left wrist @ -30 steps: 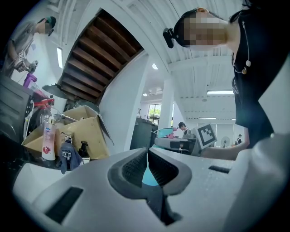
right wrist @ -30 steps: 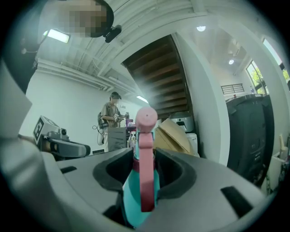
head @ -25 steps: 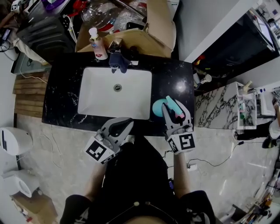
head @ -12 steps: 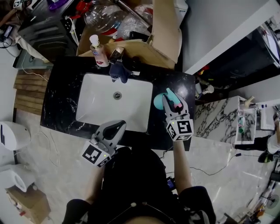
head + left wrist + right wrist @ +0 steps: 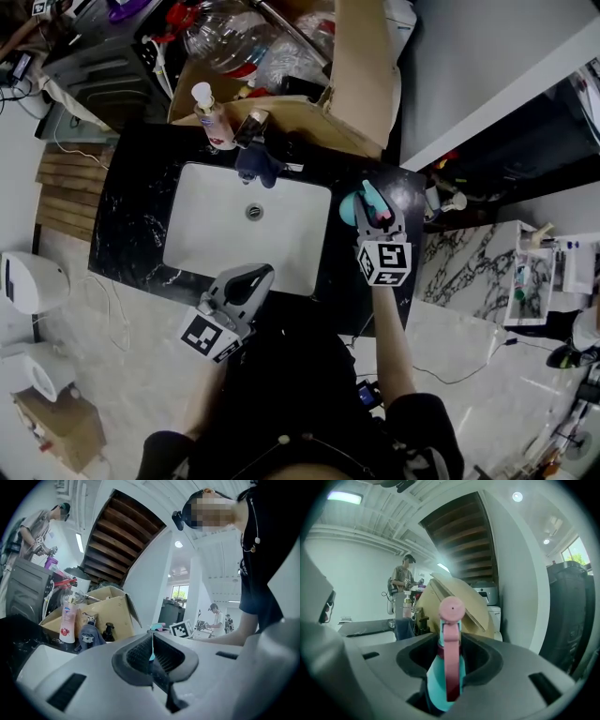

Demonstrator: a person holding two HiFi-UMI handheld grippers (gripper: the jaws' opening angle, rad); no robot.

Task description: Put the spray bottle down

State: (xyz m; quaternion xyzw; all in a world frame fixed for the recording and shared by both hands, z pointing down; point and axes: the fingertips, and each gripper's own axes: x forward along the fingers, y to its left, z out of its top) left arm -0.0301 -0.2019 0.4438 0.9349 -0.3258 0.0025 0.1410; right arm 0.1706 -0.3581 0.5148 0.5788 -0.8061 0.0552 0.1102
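The right gripper (image 5: 373,208) pinches the spray bottle (image 5: 449,667) upright between its jaws, just under the pink head, likely so its base meets the black countertop (image 5: 339,277) beneath squarely, while the left gripper (image 5: 246,281), pressed together and empty, hangs aside.

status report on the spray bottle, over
Right gripper shut on spray bottle, over counter right of sink. Left gripper shut, empty. Nothing seen blocking the spot.

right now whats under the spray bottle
The black counter, right of the sink. Whether the spray bottle in the right gripper touches it is hidden by the bottle.
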